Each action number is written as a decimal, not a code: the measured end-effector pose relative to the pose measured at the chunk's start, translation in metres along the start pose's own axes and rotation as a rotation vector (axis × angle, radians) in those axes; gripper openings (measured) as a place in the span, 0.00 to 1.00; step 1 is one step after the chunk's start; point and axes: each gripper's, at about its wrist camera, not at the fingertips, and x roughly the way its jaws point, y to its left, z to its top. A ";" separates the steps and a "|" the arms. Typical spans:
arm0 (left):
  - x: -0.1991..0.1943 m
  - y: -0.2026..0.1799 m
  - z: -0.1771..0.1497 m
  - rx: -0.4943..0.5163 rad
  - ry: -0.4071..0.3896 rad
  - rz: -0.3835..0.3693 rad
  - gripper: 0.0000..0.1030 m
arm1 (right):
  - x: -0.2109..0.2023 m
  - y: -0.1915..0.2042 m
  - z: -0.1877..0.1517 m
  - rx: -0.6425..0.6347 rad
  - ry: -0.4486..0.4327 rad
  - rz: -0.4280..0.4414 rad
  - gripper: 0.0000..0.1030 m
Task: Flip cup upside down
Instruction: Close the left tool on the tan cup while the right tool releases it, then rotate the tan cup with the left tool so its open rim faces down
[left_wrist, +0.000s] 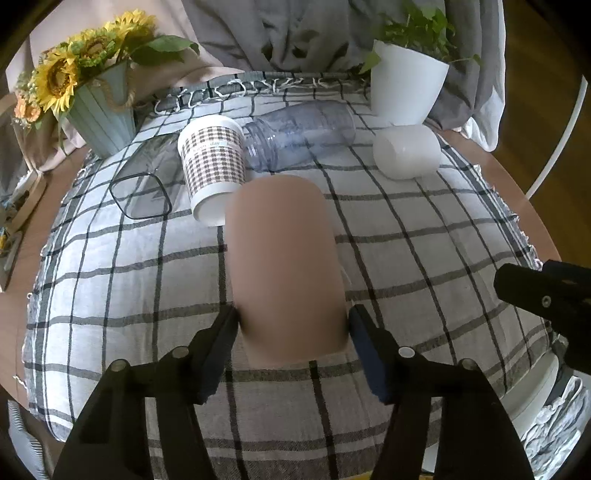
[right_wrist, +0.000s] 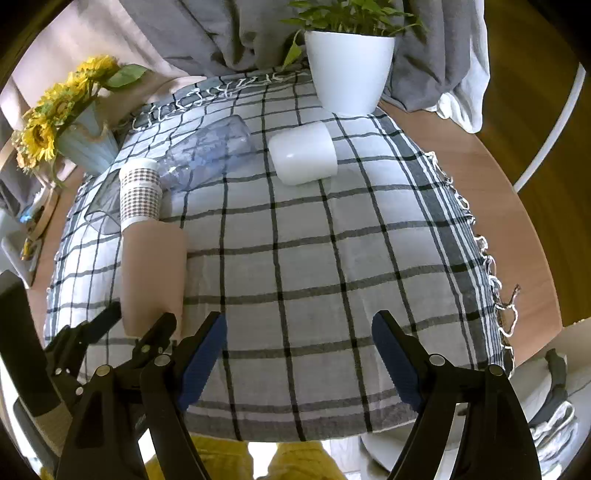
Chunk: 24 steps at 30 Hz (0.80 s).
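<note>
The left gripper (left_wrist: 293, 325) reaches forward low over a checked cloth (left_wrist: 406, 258), its two pads pressed against the near end of a tan cup (left_wrist: 282, 258), one on each side. The cup sits near the cloth's middle in the left wrist view, stretching from the pads toward 12 o'clock; whether it stands or lies on its side cannot be told, and neither rim nor base shows clearly. In the right wrist view the same cup (right_wrist: 153, 273) appears at 9 o'clock, with the left gripper's fingers around its lower end.

The right gripper (right_wrist: 299, 332) hovers over bare cloth, its blue pads (right_wrist: 391, 354) wide apart and holding nothing. Its black body cuts into the left wrist view at 3 o'clock, cropped by the edge.

Beyond the tan cup, at 11 o'clock, a patterned cup (left_wrist: 212, 166) sits mouth down, partly hidden behind the tan one. A clear bottle (left_wrist: 299, 134) lies on its side just beside it, and a clear, dark-rimmed tumbler (left_wrist: 146, 184), hard to make out against the cloth, lies to its left. A white cup (left_wrist: 406, 151) lies on its side at 1 o'clock. A white planter (left_wrist: 406, 88) and a vase of sunflowers (left_wrist: 99, 110) stand at the cloth's far corners. Grey fabric (left_wrist: 258, 33) is bunched behind the table (right_wrist: 498, 184).
</note>
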 end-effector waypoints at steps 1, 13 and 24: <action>-0.001 0.001 0.000 -0.003 -0.002 -0.005 0.59 | 0.000 -0.001 0.000 0.004 -0.001 0.002 0.79; -0.036 0.002 0.012 0.050 -0.100 -0.019 0.40 | -0.005 0.000 0.004 0.021 -0.022 0.056 0.79; -0.041 0.004 0.000 0.059 -0.071 -0.080 0.51 | -0.005 0.000 0.006 0.037 -0.023 0.065 0.79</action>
